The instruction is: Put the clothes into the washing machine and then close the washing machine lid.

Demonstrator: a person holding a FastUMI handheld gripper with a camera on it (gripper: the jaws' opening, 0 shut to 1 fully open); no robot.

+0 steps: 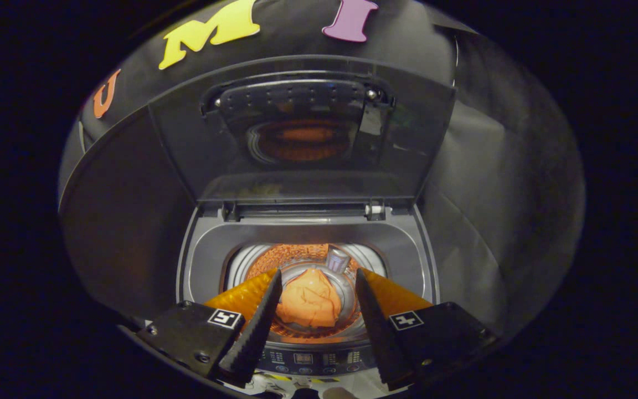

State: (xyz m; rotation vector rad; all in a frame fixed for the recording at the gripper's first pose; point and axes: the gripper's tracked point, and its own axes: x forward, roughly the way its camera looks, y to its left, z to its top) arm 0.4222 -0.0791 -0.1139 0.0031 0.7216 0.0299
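- Nearest to me, the gripper hangs over the front edge of the washing machine, its jaws spread wide with nothing between them; the inner faces of the two fingers are ribbed like saw teeth, and each finger block carries a small square printed marker.
- Just under the fingers runs the control panel, a curved dark strip with small buttons and a little display.
- Beyond the fingers and seen through the gap between them, the clothes lie down in the drum: one crumpled orange bundle, soft and lumpy, sitting roughly in the middle of the drum floor. It is too bunched up to tell a long axis.
- The drum wall is perforated metal, glowing orange from the cloth; a small shiny cylinder stands at the far side of the drum, just past the bundle.
- A smooth grey plastic rim rings the opening.
- Farther back, the lid stands upright on its hinges, smoky see-through plastic with a dark dimpled handle piece near its top.
- Behind it hangs the black cloth wall.
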